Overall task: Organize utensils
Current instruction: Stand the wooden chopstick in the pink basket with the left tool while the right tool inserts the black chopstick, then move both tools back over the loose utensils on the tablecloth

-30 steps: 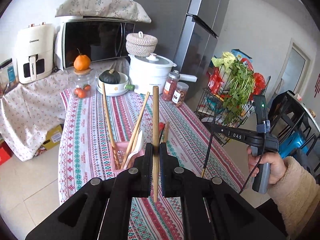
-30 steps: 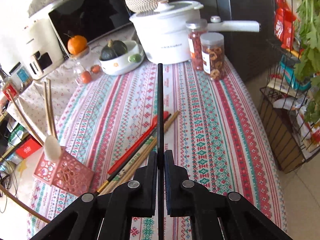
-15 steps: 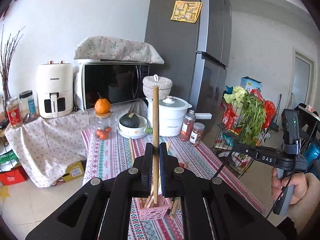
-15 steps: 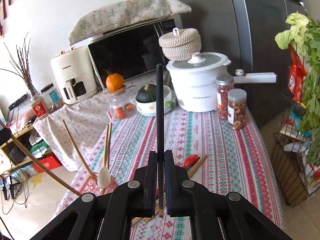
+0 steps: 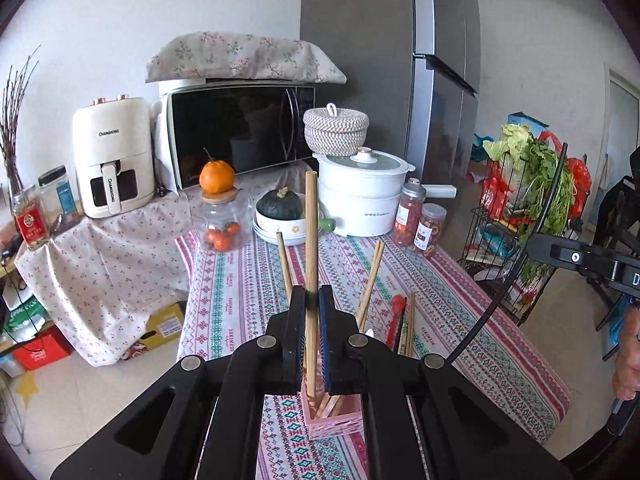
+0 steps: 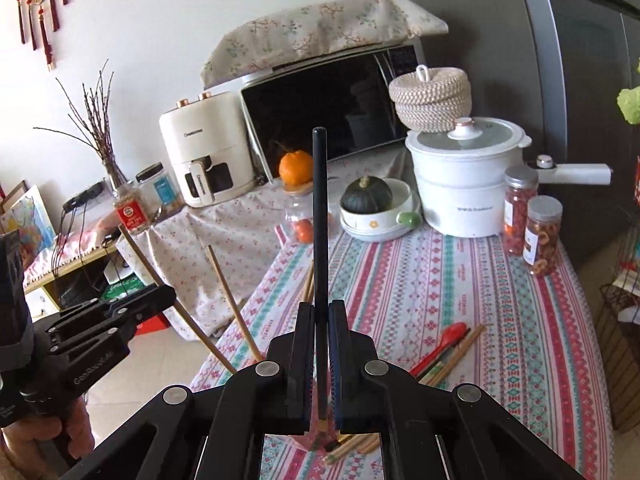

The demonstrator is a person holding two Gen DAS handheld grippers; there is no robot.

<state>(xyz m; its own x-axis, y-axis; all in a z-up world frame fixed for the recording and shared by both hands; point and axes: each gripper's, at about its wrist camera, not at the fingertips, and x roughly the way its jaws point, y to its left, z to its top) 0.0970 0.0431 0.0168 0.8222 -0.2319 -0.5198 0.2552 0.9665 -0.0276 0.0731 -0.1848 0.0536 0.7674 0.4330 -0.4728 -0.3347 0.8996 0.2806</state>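
- In our left gripper (image 5: 311,304) the jaws are clenched on a wooden chopstick (image 5: 311,216), held near its lower part so most of its length stands upright above the pads.
- In our right gripper (image 6: 320,316) the jaws are clenched on a black chopstick (image 6: 320,200), also upright, its lower tip showing just below the jaws.
- Both sticks look light, thin and stiff; we judge the smooth black one more likely to slip or swivel between the pads, so a hold nearer the middle would steady it.
- The pink holder (image 5: 334,420) sits on the table (image 5: 460,320) directly under our left gripper, and the wooden chopstick's lower end reaches down to its opening; whether it has entered, we cannot tell.
- The holder already carries several wooden chopsticks (image 5: 370,276) leaning outward, and a white spoon (image 5: 370,334) just peeks out behind our gripper.
- It looks light and open-latticed, so we judge that a sideways push from a stick could tip it.
- Still loose on the striped cloth, just beside the holder, lie a red spoon (image 6: 450,338) and a few more chopsticks (image 6: 460,350).
- At the far end, a white bowl (image 6: 380,224) holds a dark green squash, and two lidded jars (image 6: 540,232) hold dried food.
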